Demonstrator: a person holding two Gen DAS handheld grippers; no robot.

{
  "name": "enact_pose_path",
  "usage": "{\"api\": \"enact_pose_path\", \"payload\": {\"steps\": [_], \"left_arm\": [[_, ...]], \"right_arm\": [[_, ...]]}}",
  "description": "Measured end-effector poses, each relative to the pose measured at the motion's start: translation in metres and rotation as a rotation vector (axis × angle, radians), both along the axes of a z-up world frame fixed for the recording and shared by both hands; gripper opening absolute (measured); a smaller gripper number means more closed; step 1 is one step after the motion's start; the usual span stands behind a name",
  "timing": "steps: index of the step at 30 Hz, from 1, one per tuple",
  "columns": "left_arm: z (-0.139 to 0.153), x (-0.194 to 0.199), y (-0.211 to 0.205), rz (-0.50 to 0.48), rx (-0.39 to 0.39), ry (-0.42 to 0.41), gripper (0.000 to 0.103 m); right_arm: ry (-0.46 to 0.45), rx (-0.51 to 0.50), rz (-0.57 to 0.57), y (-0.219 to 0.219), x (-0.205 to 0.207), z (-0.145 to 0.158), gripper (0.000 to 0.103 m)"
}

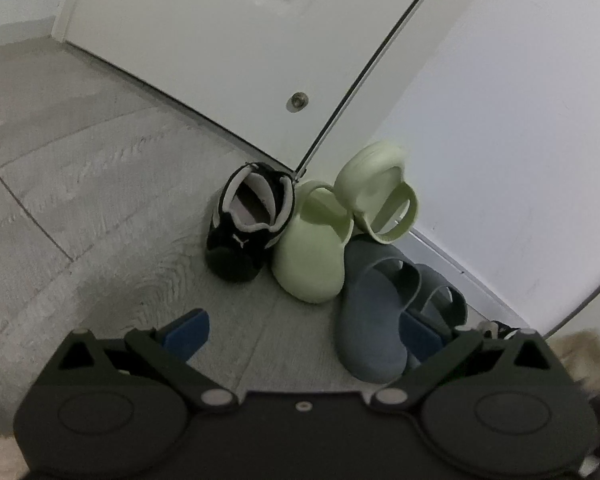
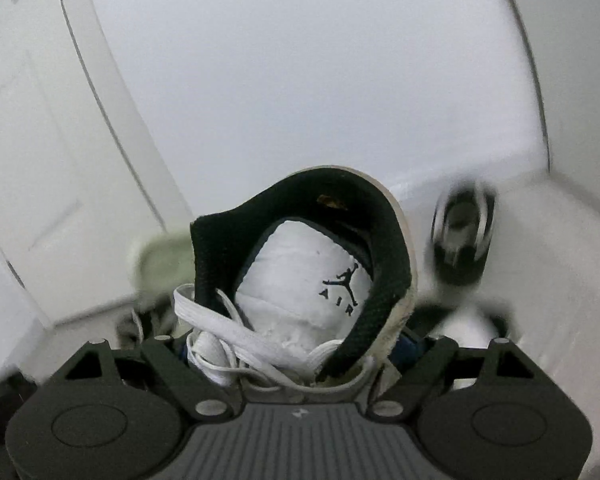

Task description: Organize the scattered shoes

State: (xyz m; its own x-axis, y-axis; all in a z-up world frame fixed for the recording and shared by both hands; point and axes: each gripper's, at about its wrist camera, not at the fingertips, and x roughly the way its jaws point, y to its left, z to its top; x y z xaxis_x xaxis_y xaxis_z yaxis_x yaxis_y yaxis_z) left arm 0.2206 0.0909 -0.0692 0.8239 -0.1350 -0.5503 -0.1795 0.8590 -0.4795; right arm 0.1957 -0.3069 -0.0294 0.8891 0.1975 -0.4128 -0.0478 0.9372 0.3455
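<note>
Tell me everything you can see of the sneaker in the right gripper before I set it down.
The sneaker is a white high-top with a black mesh-lined collar, a padded white tongue printed with a jumping-figure logo and "AIR", and loose flat white laces. The collar's pale outer edge looks scuffed and worn. It sits between the fingers of the right gripper, which looks shut on it, the opening facing the camera, seemingly lifted against the white wall. Its sole and toe are hidden.
</note>
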Motion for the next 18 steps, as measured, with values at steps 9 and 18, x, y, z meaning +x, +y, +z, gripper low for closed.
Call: {"api": "enact_pose_path", "payload": {"steps": [9,18], "left_arm": [[0.000,0.006,-0.009,-0.014,0.044,0.021,0.103],[-0.004,0.015,-0.016,-0.032,0.079,0.062,0.103]], "right_arm": [[-0.013,-0.433,0.095,-0.125,0.031,0.024,0.087],[0.254,-0.553,0.233,-0.170,0.059,-0.073,0.087]]}}
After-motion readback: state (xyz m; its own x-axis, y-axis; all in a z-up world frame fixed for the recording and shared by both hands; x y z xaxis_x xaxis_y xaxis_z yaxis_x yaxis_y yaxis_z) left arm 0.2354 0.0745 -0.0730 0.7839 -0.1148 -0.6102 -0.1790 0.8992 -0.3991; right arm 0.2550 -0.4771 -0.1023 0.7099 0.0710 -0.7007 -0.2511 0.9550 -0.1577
